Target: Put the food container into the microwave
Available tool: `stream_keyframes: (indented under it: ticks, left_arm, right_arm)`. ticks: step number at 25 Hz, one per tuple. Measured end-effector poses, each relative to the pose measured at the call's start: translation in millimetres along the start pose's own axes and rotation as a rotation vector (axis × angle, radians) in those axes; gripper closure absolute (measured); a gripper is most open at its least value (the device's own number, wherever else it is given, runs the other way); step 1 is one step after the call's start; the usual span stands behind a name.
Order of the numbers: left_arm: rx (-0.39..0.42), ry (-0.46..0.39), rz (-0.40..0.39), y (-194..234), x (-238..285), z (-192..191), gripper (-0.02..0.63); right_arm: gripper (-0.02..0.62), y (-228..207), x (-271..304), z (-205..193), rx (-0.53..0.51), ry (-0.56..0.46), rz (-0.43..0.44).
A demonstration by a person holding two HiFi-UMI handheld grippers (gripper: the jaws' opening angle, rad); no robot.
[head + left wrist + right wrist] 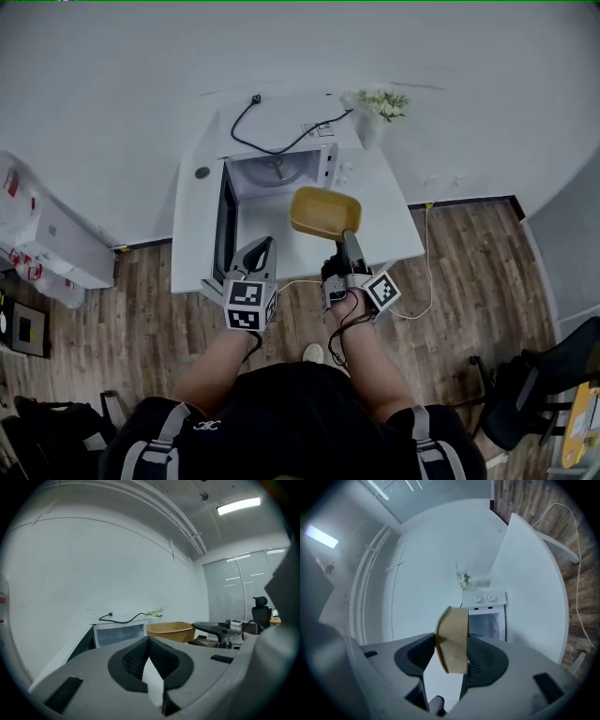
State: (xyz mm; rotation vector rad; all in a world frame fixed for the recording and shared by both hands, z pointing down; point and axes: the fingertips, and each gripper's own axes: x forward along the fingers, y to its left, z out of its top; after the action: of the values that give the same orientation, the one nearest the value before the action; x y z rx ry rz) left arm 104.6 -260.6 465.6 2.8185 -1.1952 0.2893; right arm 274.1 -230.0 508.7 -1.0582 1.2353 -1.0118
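on the left, the left tongs (pixel 261 249) are pressed together on nothing, hanging just beside the microwave door (pixel 226 225), which stands wide open. the microwave (pixel 281 173) sits on the white worktop (pixel 398 230), and its cavity looks bare apart from the turntable. the food container (pixel 324 212) is in the air in front of that opening and looks empty inside. the right tongs (pixel 346 236) pinch it by one wall only, so i'd worry it tips or slips out, or its far rim clips the cavity frame going in. a vase of flowers (pixel 375 111) stands well clear.
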Motion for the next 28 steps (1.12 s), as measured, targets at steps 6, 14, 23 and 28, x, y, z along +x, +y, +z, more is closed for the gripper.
stream_keyframes:
  ticks: [6,14,23,28]
  left_arm:
    - [-0.012,0.003,0.097,6.5,36.9,2.5,0.604]
    - [-0.031,0.017,0.153,30.3,68.0,-0.1,0.604]
    - [-0.035,0.014,0.141,57.3,100.5,-6.4,0.604]
    - [-0.057,0.027,0.157,82.5,110.5,-11.2,0.604]
  right_arm:
    - [0.376,-19.3,50.7,17.1,0.025,0.097,-0.012]
    - [0.376,-47.2,103.8,12.0,0.047,0.160,-0.031]
    - [0.376,-86.4,159.8,-8.3,0.033,0.205,-0.071]
    - [0.376,-103.6,191.7,-25.3,0.015,0.234,-0.089]
